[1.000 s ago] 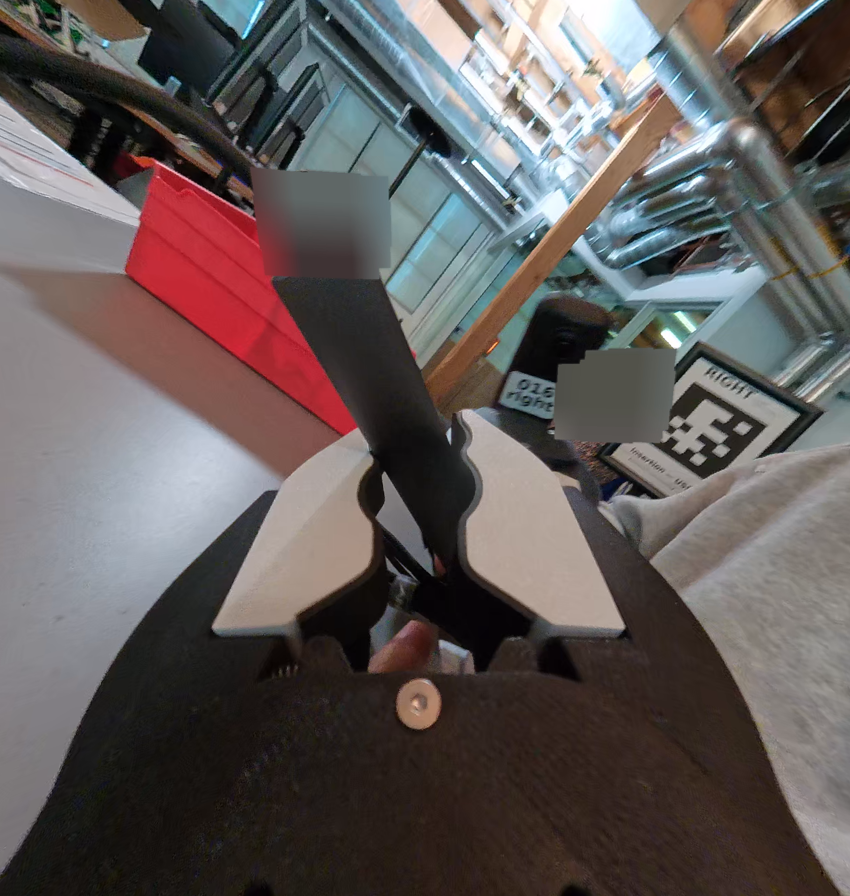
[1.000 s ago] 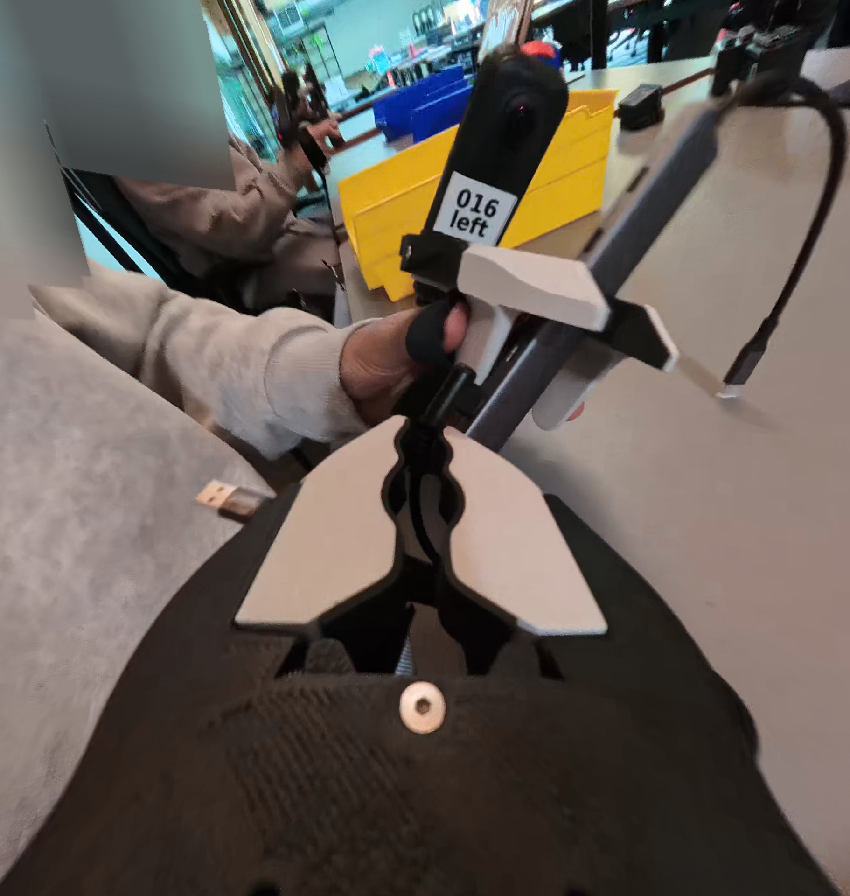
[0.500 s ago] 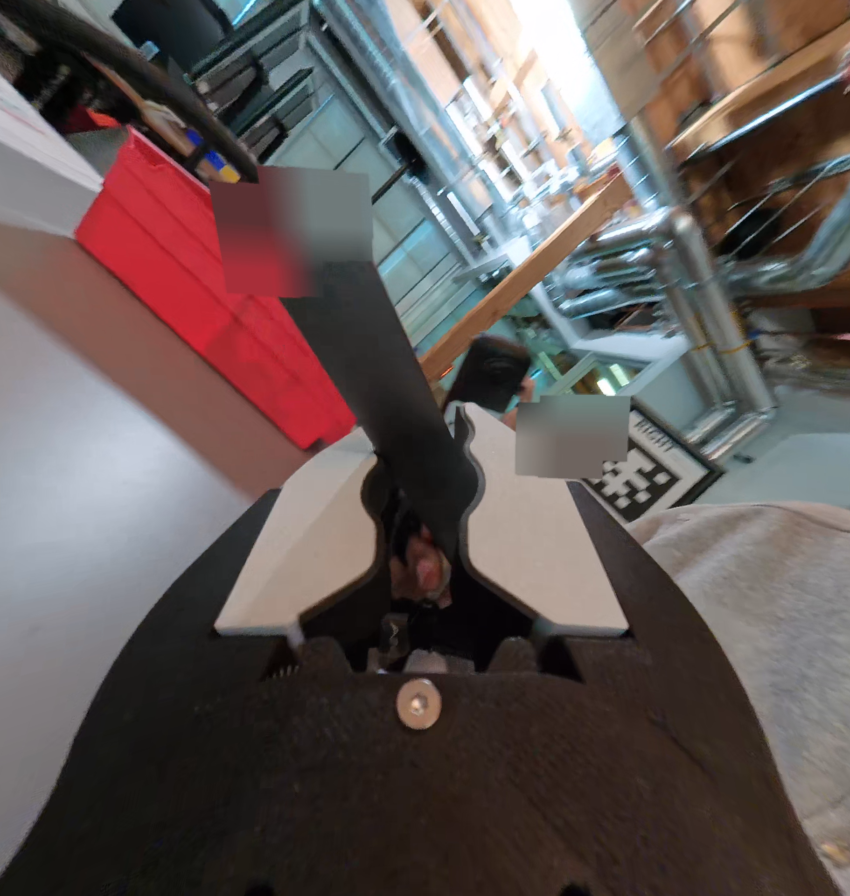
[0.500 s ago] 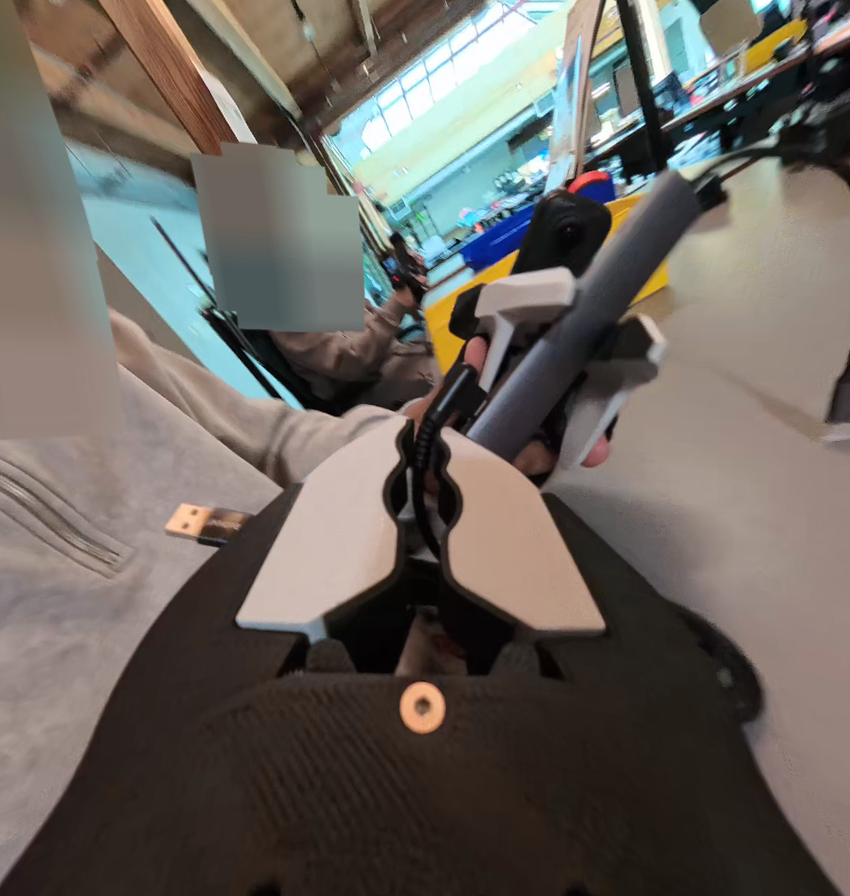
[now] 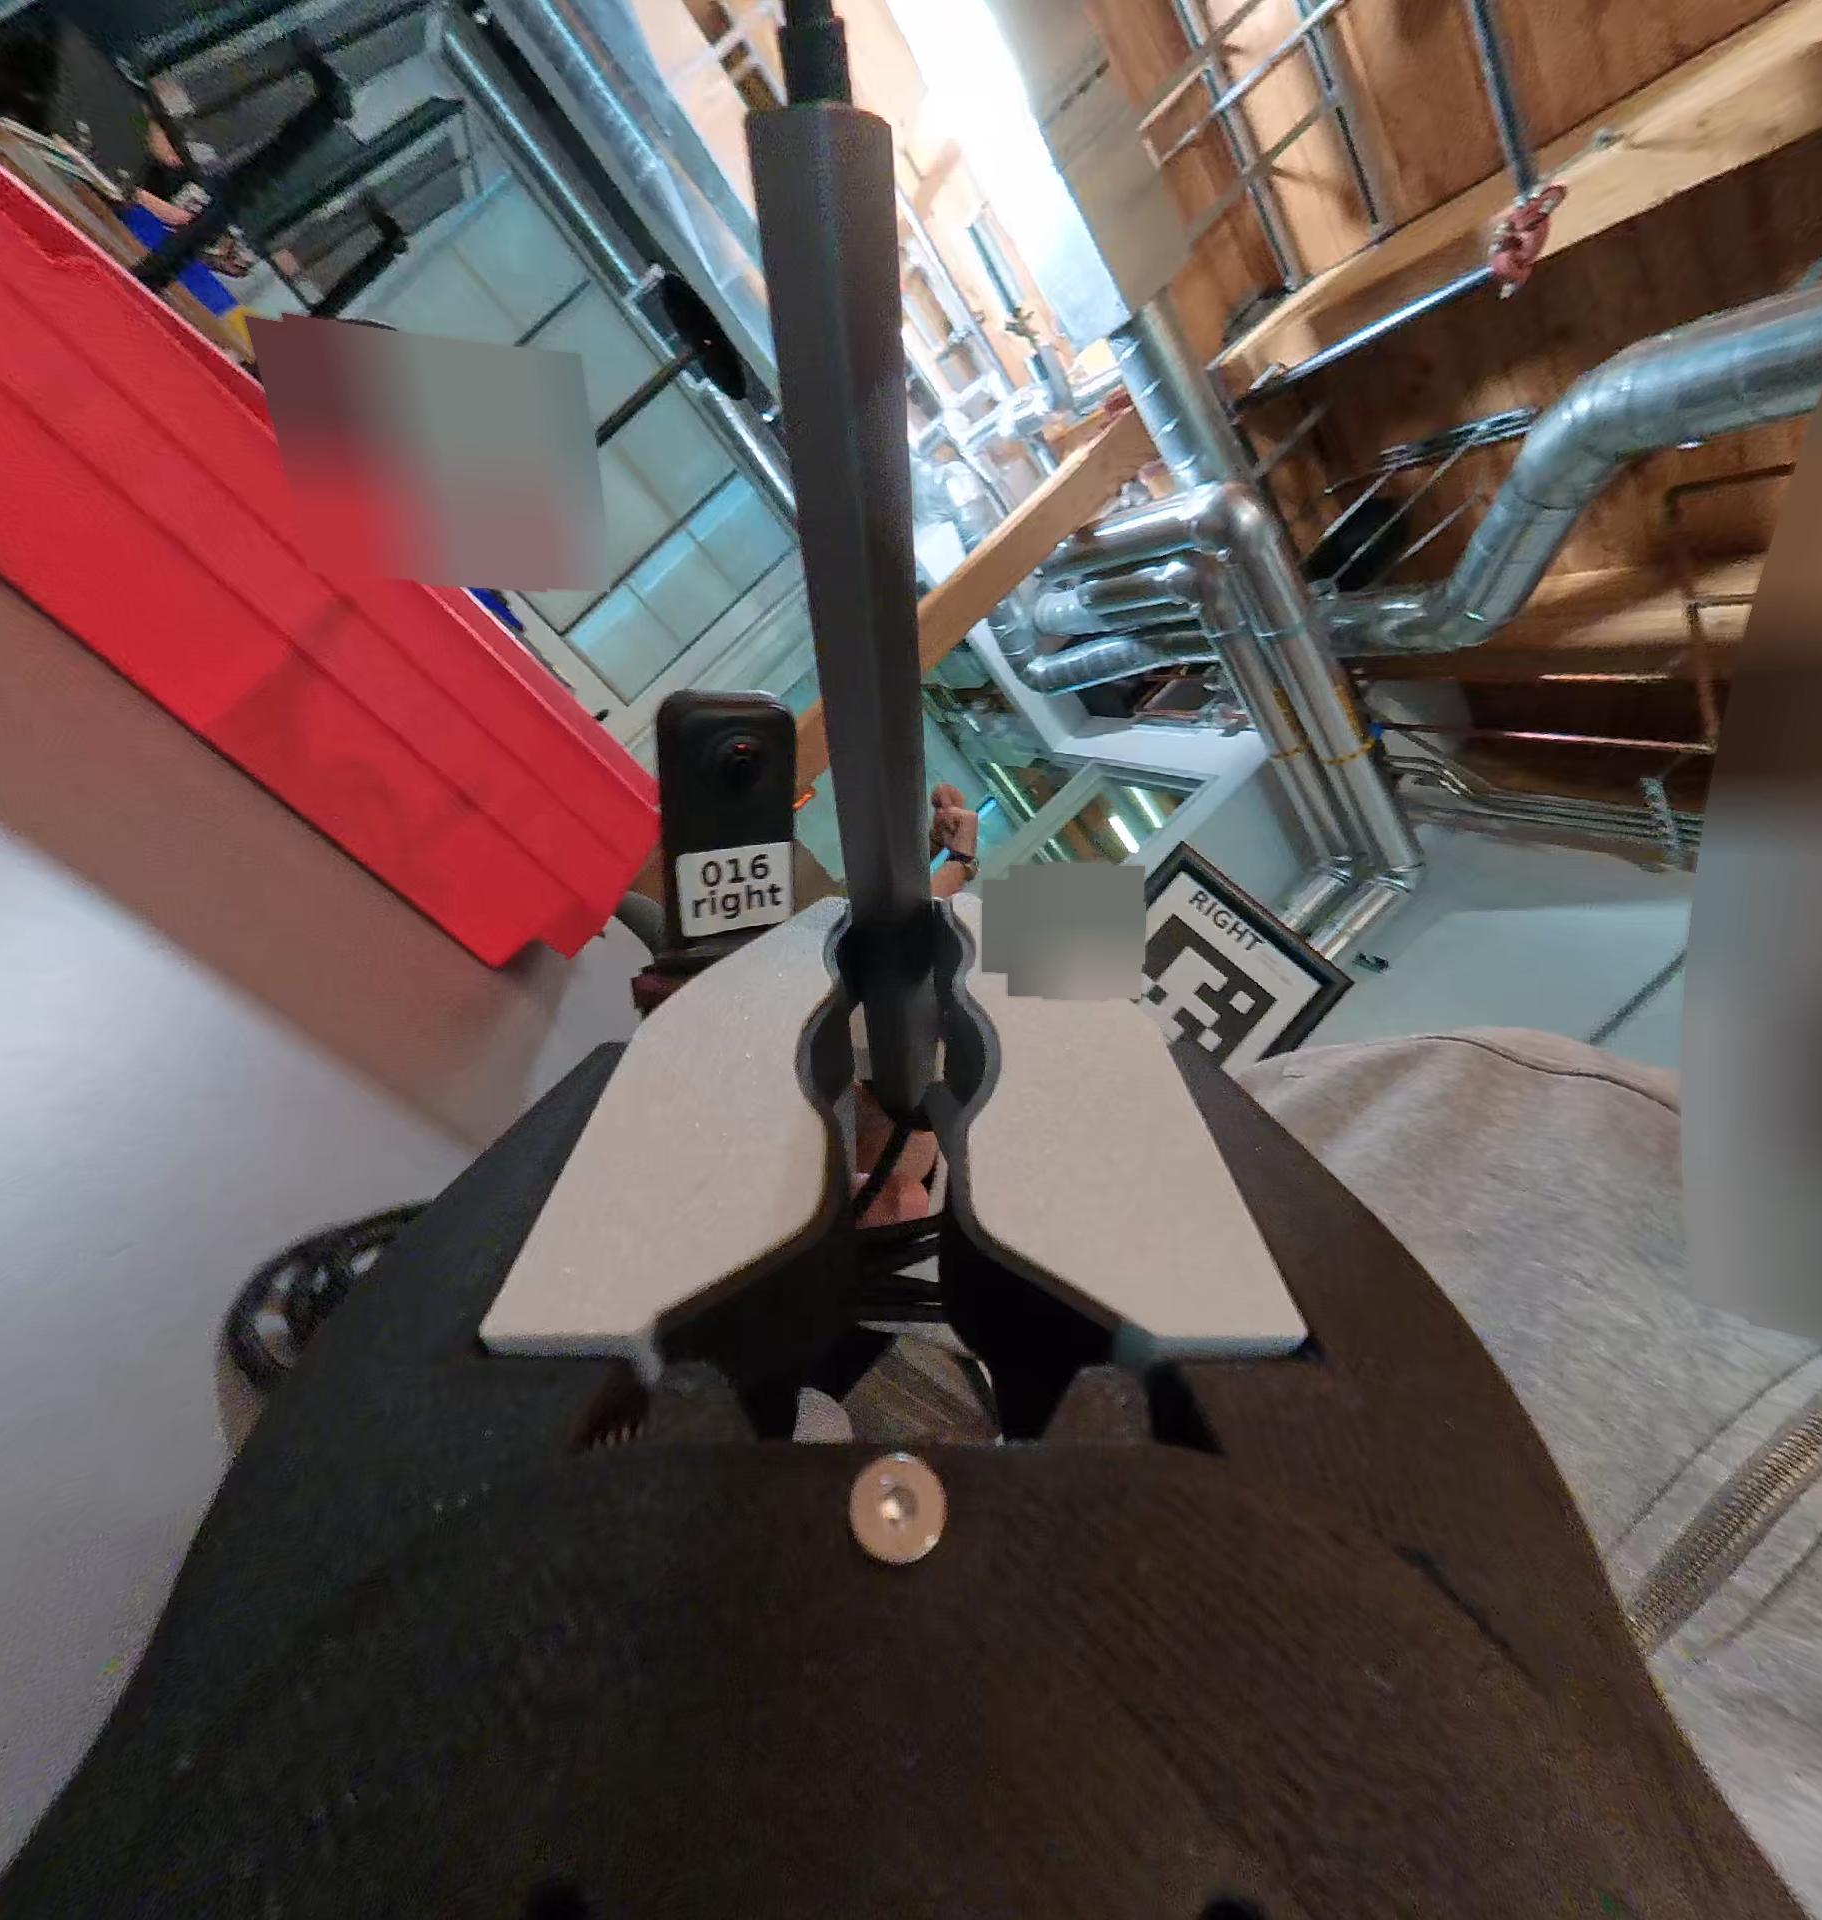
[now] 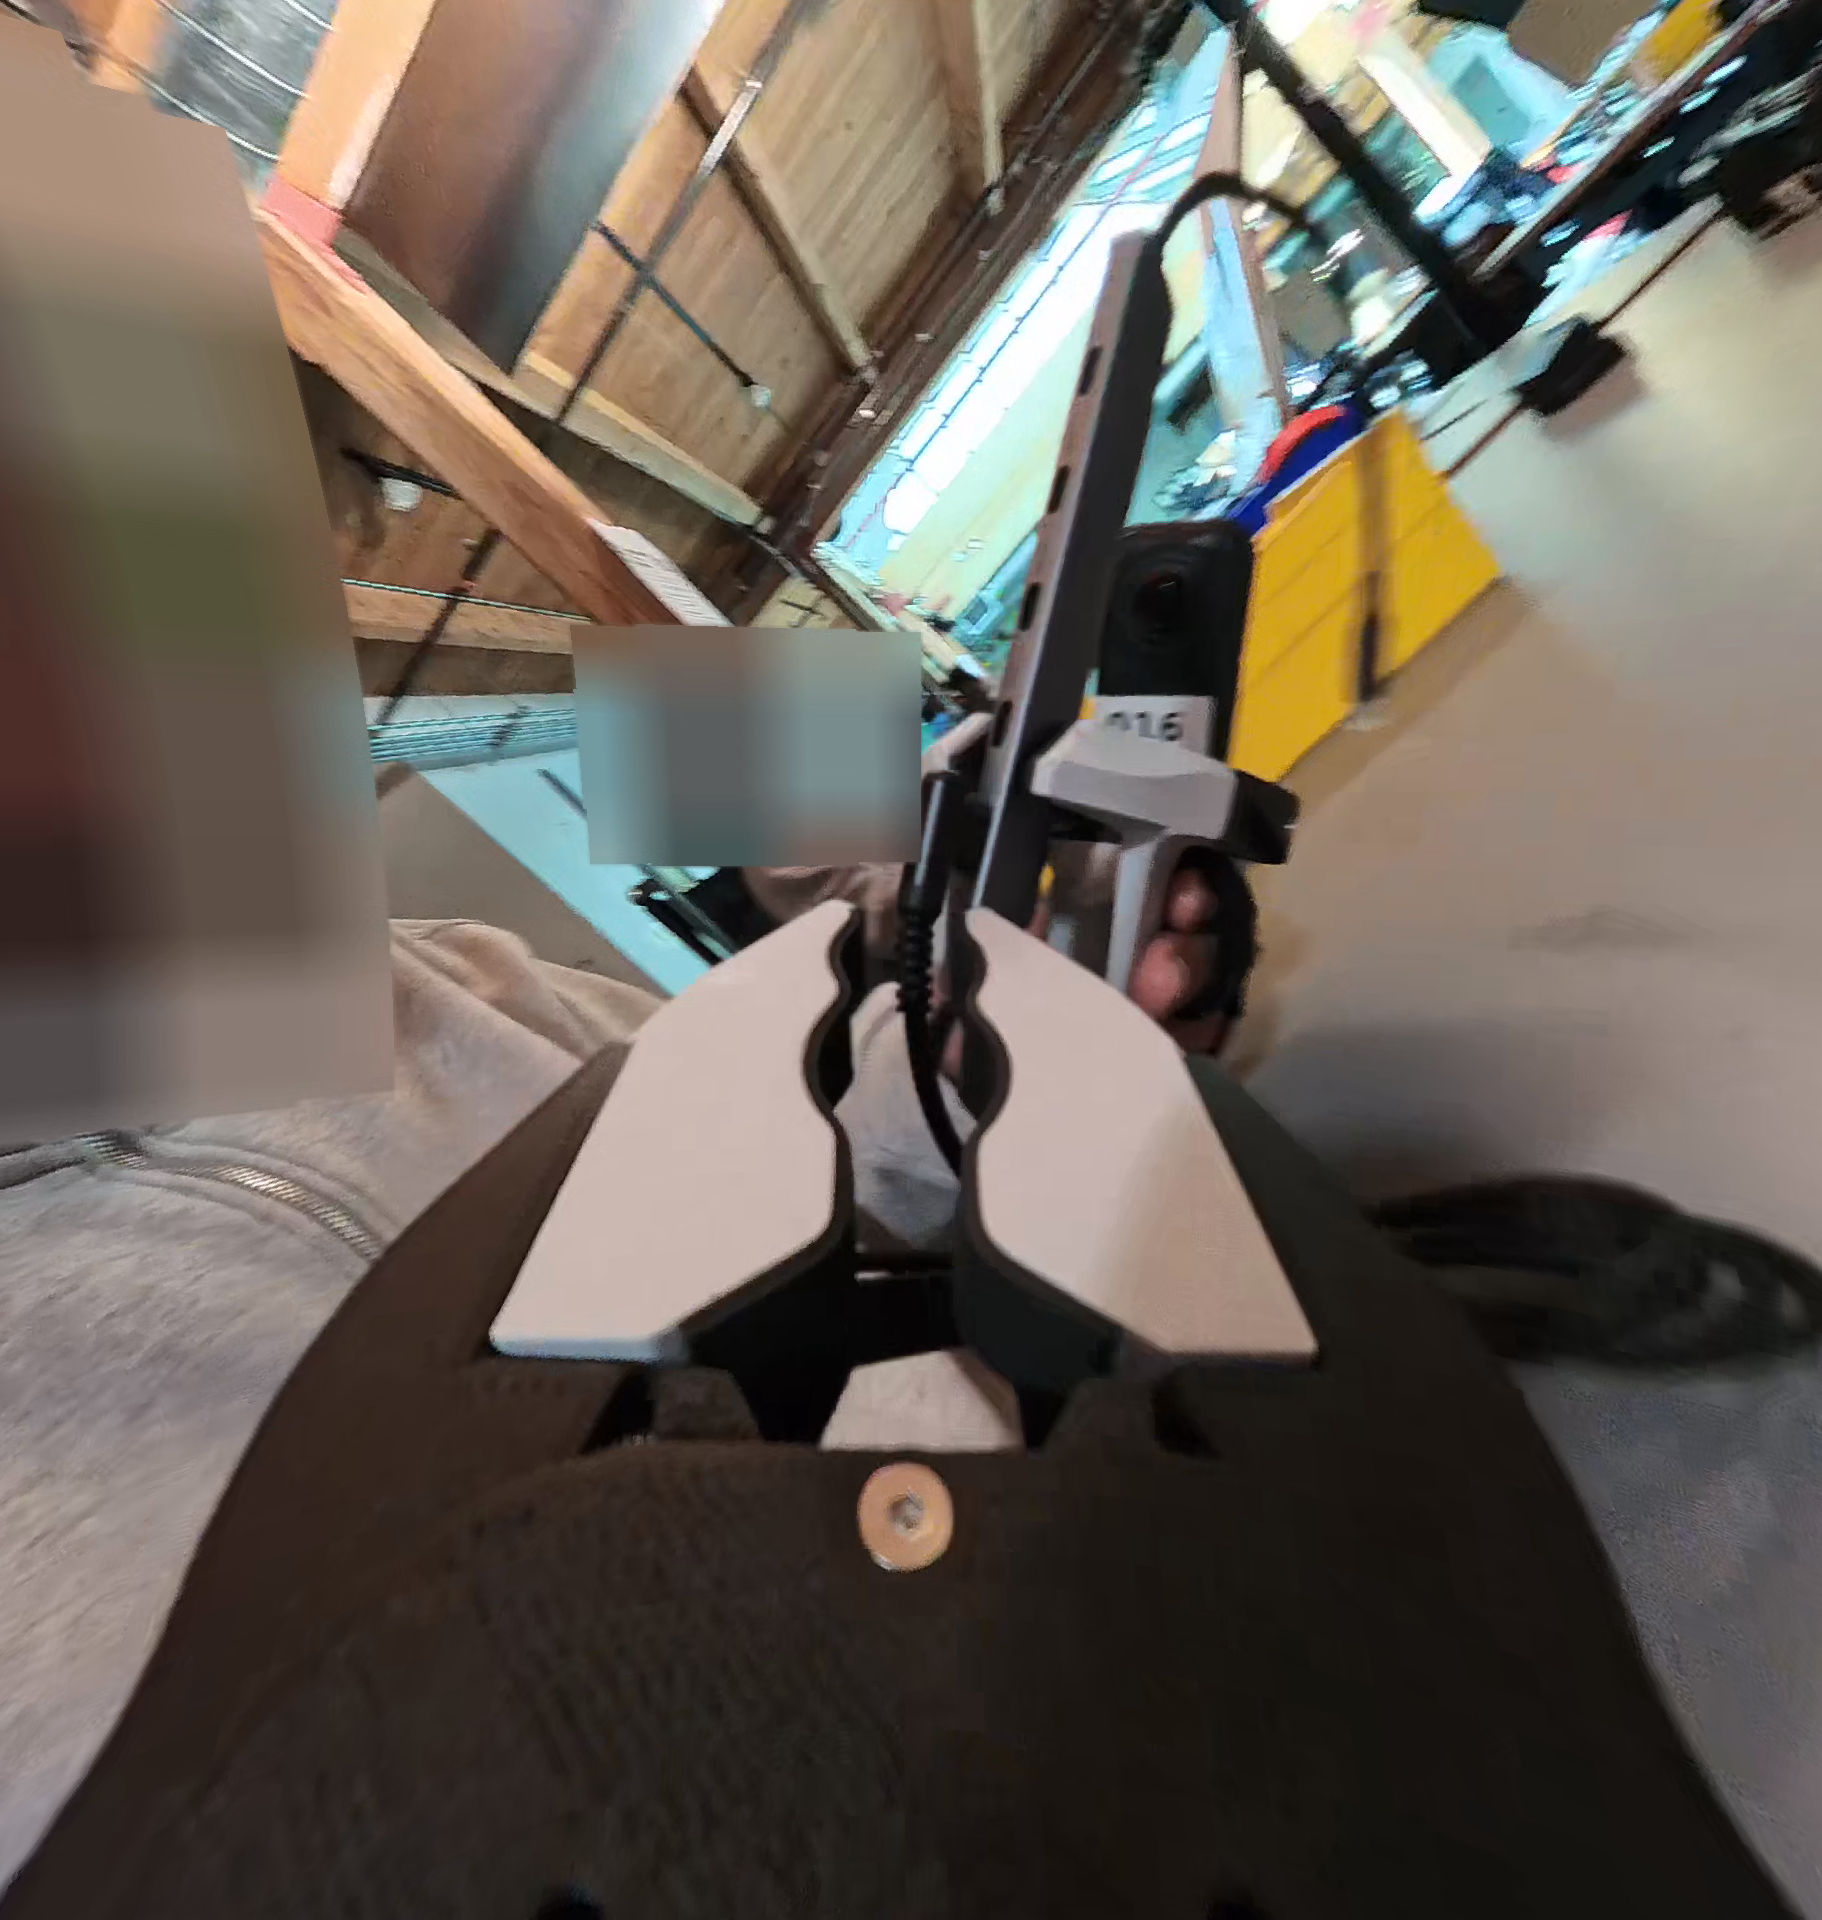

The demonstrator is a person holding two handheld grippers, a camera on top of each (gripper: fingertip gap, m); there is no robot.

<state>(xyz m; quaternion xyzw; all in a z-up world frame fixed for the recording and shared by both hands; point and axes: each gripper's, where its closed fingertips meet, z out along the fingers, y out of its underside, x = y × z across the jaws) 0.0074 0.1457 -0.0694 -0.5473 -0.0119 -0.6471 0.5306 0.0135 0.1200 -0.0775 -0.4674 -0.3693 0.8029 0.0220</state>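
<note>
Upright hub, cable at its foot

Now a dark grey slab-shaped hub [image 5: 845,499] stands nearly upright in the air above the table [image 5: 107,1091], its lower end pinched between the two pale fingers of the left tongs [image 5: 891,987]. Those tongs are closed tight on it, the wavy inner edges pressed to its flanks. A black cable leaves its top end [image 5: 811,47]. Holding the slab on end this way turns its narrow side, with a row of small slots [image 6: 1061,483], toward the right tongs, and brings its foot within their reach, as I judge it.

The right tongs [image 6: 907,966] sit just below that foot. Their fingers are drawn near together with a slim gap left, and a thin black cable [image 6: 922,1023] with a ribbed plug end runs up through it. Whether the pads truly pinch the cable I cannot tell. The plug tip lies just beside the slab's lower end; contact is unclear.

Behind, a red bin [image 5: 211,582] rests on the table, a yellow bin [image 6: 1343,582] farther off, and a coil of black cable [image 6: 1613,1278] lies near the person's grey sleeve [image 5: 1458,1247].
</note>
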